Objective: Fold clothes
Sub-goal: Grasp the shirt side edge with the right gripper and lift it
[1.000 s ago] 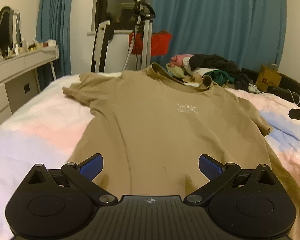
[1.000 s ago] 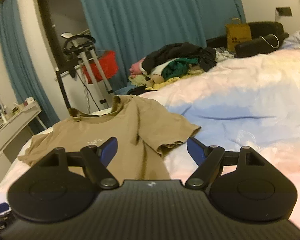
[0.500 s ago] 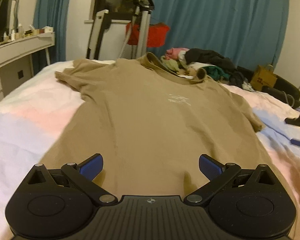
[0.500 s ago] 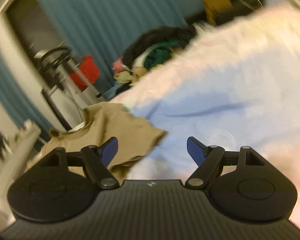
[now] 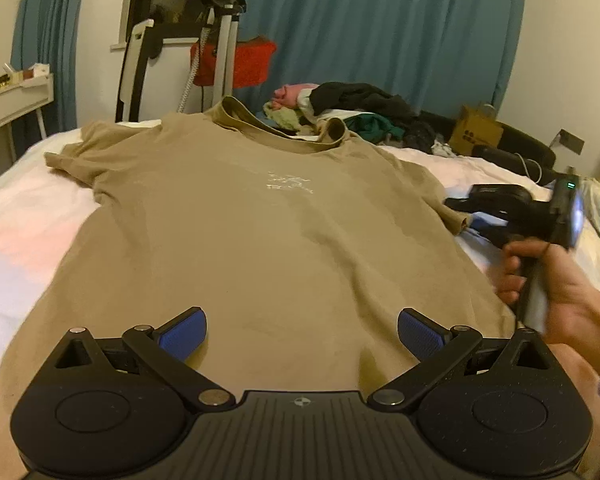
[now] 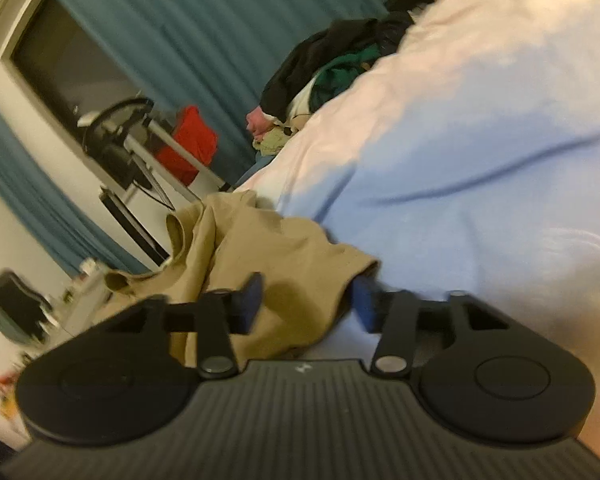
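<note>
1. Compared with a second ago, the right gripper (image 6: 304,306) has rolled to a tilt and dropped to the right sleeve (image 6: 300,256) of the tan T-shirt (image 5: 260,232). Its blue pads (image 6: 249,300) now stand either side of the sleeve hem, closer together than before but not pressed onto the cloth.
2. The left gripper (image 5: 302,330) has kept its place over the shirt's lower part, its fingers spread wide with nothing between them. The shirt now fills more of the left wrist view than it did.
3. The T-shirt lies flat, front up, on the bed (image 5: 16,216), collar towards the curtains (image 5: 380,24). A small pale print sits on its chest.
4. Only the left wrist view shows the whole shirt. It also shows the right gripper (image 5: 466,210) from outside, at the sleeve's edge, with the person's right hand (image 5: 548,280) round its handle.
5. Only the right wrist view shows the sleeve hem lying between the pads. This view is blurred.
6. Count: one T-shirt, two grippers, one hand in sight.
7. One heap of mixed clothes (image 5: 352,108) lies beyond the collar. One red item (image 5: 240,60) hangs by a stand (image 5: 220,40), and one brown box (image 5: 476,134) sits far right.
</note>
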Demonstrator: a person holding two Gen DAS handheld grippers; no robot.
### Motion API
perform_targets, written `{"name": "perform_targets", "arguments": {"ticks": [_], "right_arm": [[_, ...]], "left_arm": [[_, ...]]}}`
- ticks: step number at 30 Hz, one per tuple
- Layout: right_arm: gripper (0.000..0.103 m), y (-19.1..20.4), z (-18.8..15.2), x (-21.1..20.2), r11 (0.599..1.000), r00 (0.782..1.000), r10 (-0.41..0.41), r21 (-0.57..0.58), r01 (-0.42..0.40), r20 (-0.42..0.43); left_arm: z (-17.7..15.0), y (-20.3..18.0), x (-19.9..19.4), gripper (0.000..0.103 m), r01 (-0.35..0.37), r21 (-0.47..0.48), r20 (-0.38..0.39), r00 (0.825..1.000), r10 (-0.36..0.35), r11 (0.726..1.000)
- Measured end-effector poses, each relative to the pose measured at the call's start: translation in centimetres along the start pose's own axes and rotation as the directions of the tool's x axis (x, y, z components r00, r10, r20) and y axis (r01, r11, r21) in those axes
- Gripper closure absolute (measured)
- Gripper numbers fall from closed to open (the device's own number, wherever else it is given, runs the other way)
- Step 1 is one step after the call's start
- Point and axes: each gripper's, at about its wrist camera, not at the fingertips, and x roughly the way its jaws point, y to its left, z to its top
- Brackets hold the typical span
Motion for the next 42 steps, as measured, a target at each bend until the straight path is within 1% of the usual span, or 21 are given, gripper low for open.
{"name": "perform_targets", "arguments": {"ticks": [1, 3, 4, 6, 8, 11, 13, 21, 22, 24, 26, 27, 29, 30, 31, 32, 35, 36, 38, 40, 42], "right_arm": [[0.088, 0.6, 0.2, 0.6, 0.999, 1.0, 0.005, -0.032, -0.005, -0.005], [0.098, 1.8, 0.9, 1.1, 0.995, 1.0, 0.004, -0.1, -0.003, 0.007], [0.099, 2.1, 1.6, 1.1, 0.994, 1.0, 0.002, -0.108, 0.001, 0.028], [0.099, 2.1, 3.6, 1.0, 0.996, 0.997, -0.013, -0.089, 0.02, 0.082], [0.099, 1.8, 6.4, 1.1, 0.993, 0.99, -0.051, -0.095, 0.064, 0.135], [0.1, 1.0, 10.6, 2.0, 0.976, 0.976, -0.125, -0.153, 0.153, 0.179], [0.1, 0.4, 12.6, 3.2, 0.96, 0.966, -0.174, -0.186, 0.21, 0.193], [0.099, -0.5, 16.1, 8.2, 0.894, 0.936, -0.287, -0.294, 0.339, 0.206], [0.099, -0.5, 16.1, 8.5, 0.892, 0.934, -0.291, -0.295, 0.343, 0.206], [0.097, -0.3, 15.3, 8.3, 0.906, 0.939, -0.279, -0.269, 0.327, 0.2], [0.096, -0.5, 14.5, 7.6, 0.926, 0.941, -0.275, -0.209, 0.314, 0.195], [0.092, -0.8, 14.1, 6.9, 0.936, 0.942, -0.276, -0.167, 0.308, 0.192], [0.069, -1.6, 13.2, 4.9, 0.959, 0.948, -0.258, -0.071, 0.274, 0.185], [0.044, -2.0, 12.6, 3.9, 0.97, 0.954, -0.235, -0.022, 0.244, 0.187], [0.024, -2.2, 12.0, 2.7, 0.976, 0.958, -0.215, 0.022, 0.215, 0.189], [0.02, -2.4, 11.2, 1.5, 0.98, 0.962, -0.197, 0.059, 0.189, 0.19], [0.02, -2.9, 8.4, -1.6, 0.978, 0.978, -0.122, 0.19, 0.089, 0.171], [0.02, -3.1, 7.3, -2.2, 0.969, 0.985, -0.089, 0.241, 0.051, 0.15], [0.02, -3.2, 4.9, -2.6, 0.946, 0.995, -0.029, 0.324, -0.003, 0.093], [0.021, -2.5, 2.8, -2.1, 0.945, 0.999, -0.014, 0.327, 0.001, 0.036], [0.021, -1.7, 1.6, -0.8, 0.961, 0.999, -0.037, 0.274, 0.034, 0.005]], "left_arm": [[0.1, -0.1, 0.2, 0.0, 0.009, -0.004, -0.003, 1.0, -0.009, 1.0], [0.2, -0.3, 0.5, 0.0, 0.023, 0.008, -0.014, 1.0, -0.023, 1.0], [0.2, -0.3, 0.7, 0.0, 0.029, 0.017, -0.021, 0.999, -0.029, 0.999], [0.1, -0.6, 1.0, 0.0, 0.026, 0.044, -0.014, 1.0, -0.025, 0.999], [0.0, -0.9, 1.3, 0.0, 0.019, 0.072, -0.003, 1.0, -0.019, 0.997], [0.0, -1.2, 1.5, 0.0, 0.021, 0.096, 0.012, 1.0, -0.022, 0.995], [0.1, -1.2, 1.8, 0.0, 0.02, 0.098, 0.018, 1.0, -0.022, 0.995], [0.6, -0.2, 3.3, 0.0, -0.021, 0.065, 0.005, 1.0, 0.021, 0.998], [0.7, -0.1, 3.3, 0.0, -0.027, 0.059, 0.009, 1.0, 0.027, 0.998], [1.0, 0.2, 3.3, 0.0, -0.041, 0.049, 0.018, 0.999, 0.041, 0.998], [1.2, 0.5, 3.3, 0.0, -0.056, 0.04, 0.026, 0.998, 0.055, 0.998], [1.3, 0.7, 3.1, 0.0, -0.062, 0.033, 0.03, 0.998, 0.061, 0.998], [1.3, 1.1, 2.8, 0.0, -0.07, 0.011, 0.033, 0.997, 0.07, 0.997], [1.4, 1.2, 2.5, 0.0, -0.071, -0.003, 0.033, 0.997, 0.071, 0.997], [1.4, 1.5, 2.3, 0.0, -0.071, -0.017, 0.033, 0.997, 0.072, 0.997], [1.5, 1.7, 2.0, 0.0, -0.071, -0.031, 0.035, 0.997, 0.072, 0.997], [1.9, 2.5, 1.2, 0.0, -0.044, -0.087, 0.027, 0.999, 0.046, 0.995], [1.9, 2.8, 0.8, 0.0, -0.027, -0.117, 0.02, 0.999, 0.029, 0.993], [1.9, 3.2, 0.1, 0.0, -0.03, -0.147, 0.023, 0.999, 0.034, 0.989], [1.8, 3.4, -0.6, 0.0, -0.041, -0.165, 0.028, 0.999, 0.046, 0.985], [1.7, 3.5, -1.2, 0.0, -0.052, -0.17, 0.03, 0.998, 0.058, 0.984]]}}
